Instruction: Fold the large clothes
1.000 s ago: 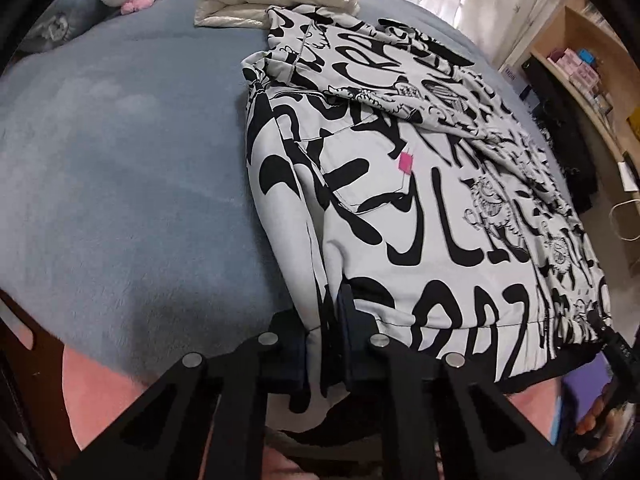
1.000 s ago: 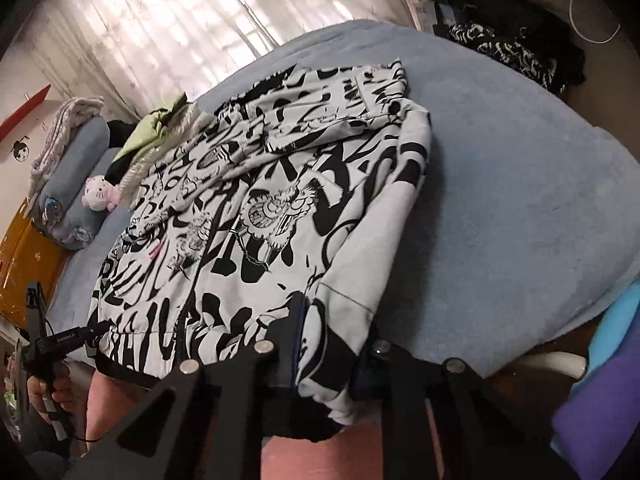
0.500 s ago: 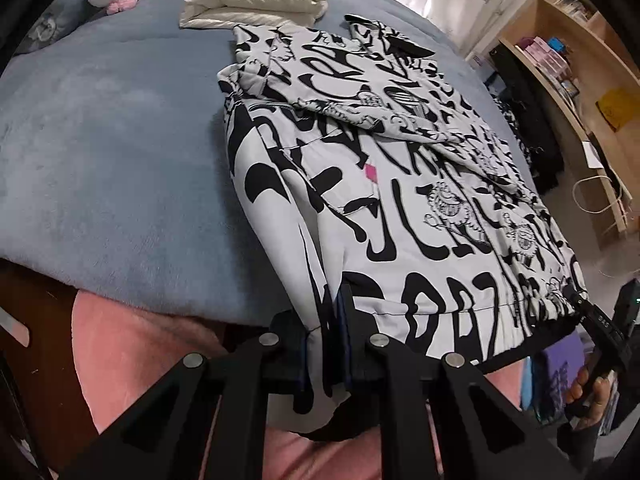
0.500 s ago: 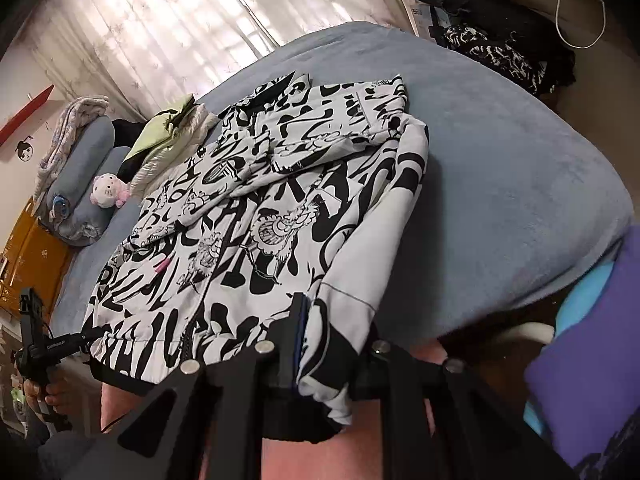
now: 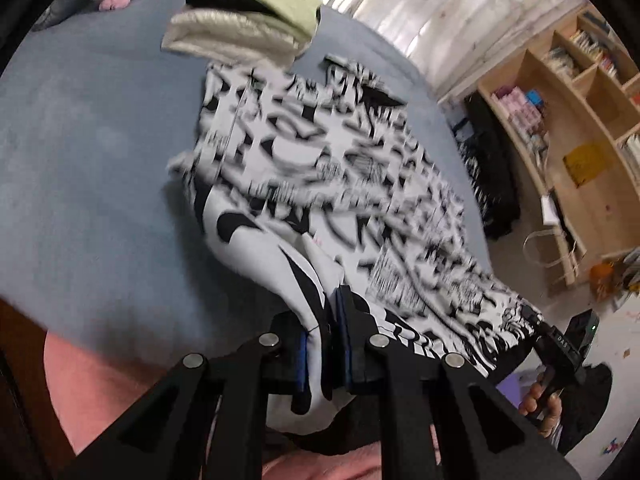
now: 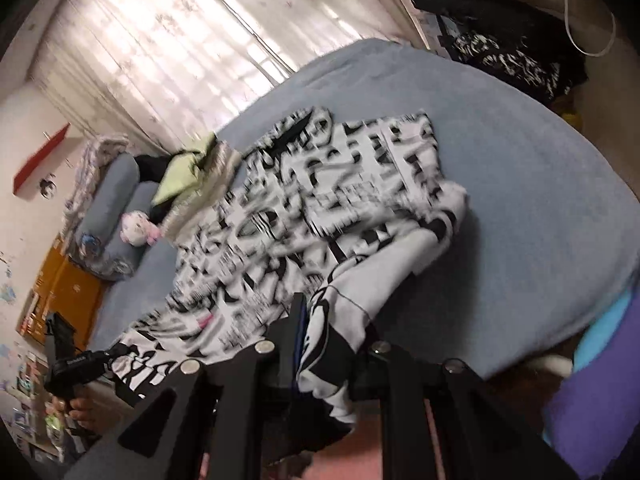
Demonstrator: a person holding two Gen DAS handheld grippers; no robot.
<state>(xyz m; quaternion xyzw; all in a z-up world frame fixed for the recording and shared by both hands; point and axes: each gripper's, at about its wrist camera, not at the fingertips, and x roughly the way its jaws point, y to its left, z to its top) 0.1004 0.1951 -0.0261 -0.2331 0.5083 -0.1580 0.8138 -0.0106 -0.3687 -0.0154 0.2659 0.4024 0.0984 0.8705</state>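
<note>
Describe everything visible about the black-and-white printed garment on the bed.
The garment is a large white top covered in bold black graffiti-like lettering and cartoon figures, of soft, thick-looking fabric with a dark hem band. It lies spread on the blue-grey bed cover, its far end near a stack of folded clothes. The near hem is lifted off the bed: the left gripper pinches one corner, the right gripper the other. Motion blur hides finer print detail.

Left gripper: jaws closed on a fold of cloth, blue-edged pads pressing it from both sides. Right gripper: jaws likewise clamped on cloth. Each hand grips its tool's handle, visible in the opposite wrist view.
</note>
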